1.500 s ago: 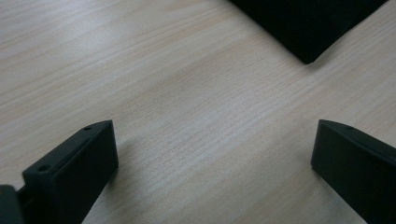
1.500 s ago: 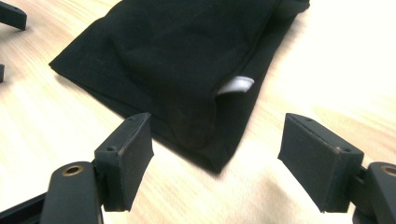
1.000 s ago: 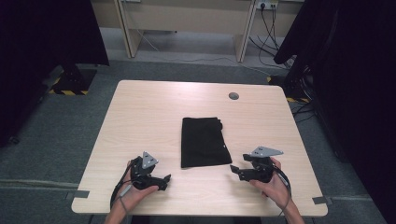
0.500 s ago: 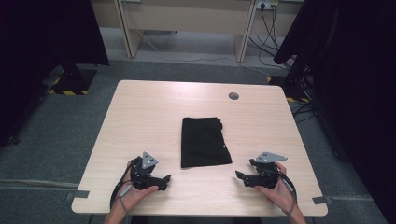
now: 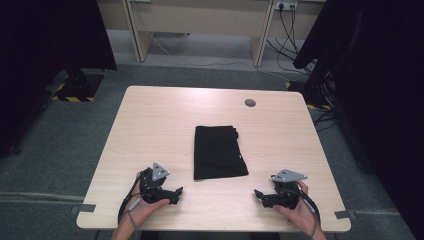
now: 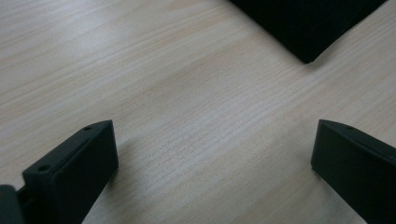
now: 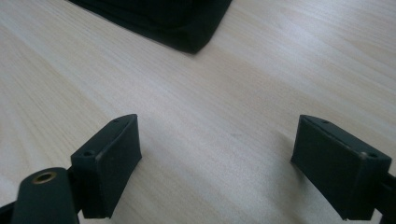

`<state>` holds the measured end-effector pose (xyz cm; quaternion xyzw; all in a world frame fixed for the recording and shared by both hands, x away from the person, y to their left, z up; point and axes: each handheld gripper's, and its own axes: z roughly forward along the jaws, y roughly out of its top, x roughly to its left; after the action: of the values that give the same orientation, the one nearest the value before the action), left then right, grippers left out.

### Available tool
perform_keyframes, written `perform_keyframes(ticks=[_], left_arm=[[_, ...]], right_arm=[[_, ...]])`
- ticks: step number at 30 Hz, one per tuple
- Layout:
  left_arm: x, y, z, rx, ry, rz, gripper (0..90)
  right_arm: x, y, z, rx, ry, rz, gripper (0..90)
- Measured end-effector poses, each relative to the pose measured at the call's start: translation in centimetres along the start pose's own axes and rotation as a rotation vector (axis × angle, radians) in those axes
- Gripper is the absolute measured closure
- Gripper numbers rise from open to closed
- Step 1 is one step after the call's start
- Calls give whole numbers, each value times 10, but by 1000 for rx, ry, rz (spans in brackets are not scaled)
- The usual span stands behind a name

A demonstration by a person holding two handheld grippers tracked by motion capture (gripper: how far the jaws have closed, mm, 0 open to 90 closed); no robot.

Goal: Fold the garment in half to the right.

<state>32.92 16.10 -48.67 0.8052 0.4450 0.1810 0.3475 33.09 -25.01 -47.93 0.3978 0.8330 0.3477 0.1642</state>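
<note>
Black cloth [image 5: 219, 152]: folded, long axis toward worktop [image 5: 150, 125] far edge.
Left hand-held gripper [image 5: 176, 192]: jaws apart, empty, near cloth's front-left corner.
Right hand-held gripper [image 5: 259, 194]: just opened, empty, similarly near front-right corner.

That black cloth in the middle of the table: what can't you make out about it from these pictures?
- Black cloth, high view: too dark to count its layers or tell what garment it is.
- Left gripper view: the picture's top edge crops all but one corner.
- Right gripper view: same cropping; its underside lies hidden against the table.
</note>
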Motion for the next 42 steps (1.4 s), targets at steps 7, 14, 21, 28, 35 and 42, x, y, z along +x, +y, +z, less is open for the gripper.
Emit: perform_keyframes(ticks=[7, 14, 21, 28, 35, 42], left_arm=[[0, 0, 0, 0, 0, 1, 0], [0, 0, 0, -1, 0, 1, 0], [0, 0, 0, 0, 0, 1, 0], [0, 0, 0, 0, 0, 0, 0], [0, 0, 0, 0, 0, 1, 0], [0, 0, 0, 0, 0, 1, 0]], right_arm=[[4, -5, -6, 6, -1, -5, 156], [6, -12, -12, -3, -2, 1, 153], [8, -17, -17, -5, -7, 4, 151], [11, -22, -22, -4, -7, 5, 150], [12, -29, -28, -9, -10, 6, 149], [13, -32, -32, -5, -11, 10, 149]])
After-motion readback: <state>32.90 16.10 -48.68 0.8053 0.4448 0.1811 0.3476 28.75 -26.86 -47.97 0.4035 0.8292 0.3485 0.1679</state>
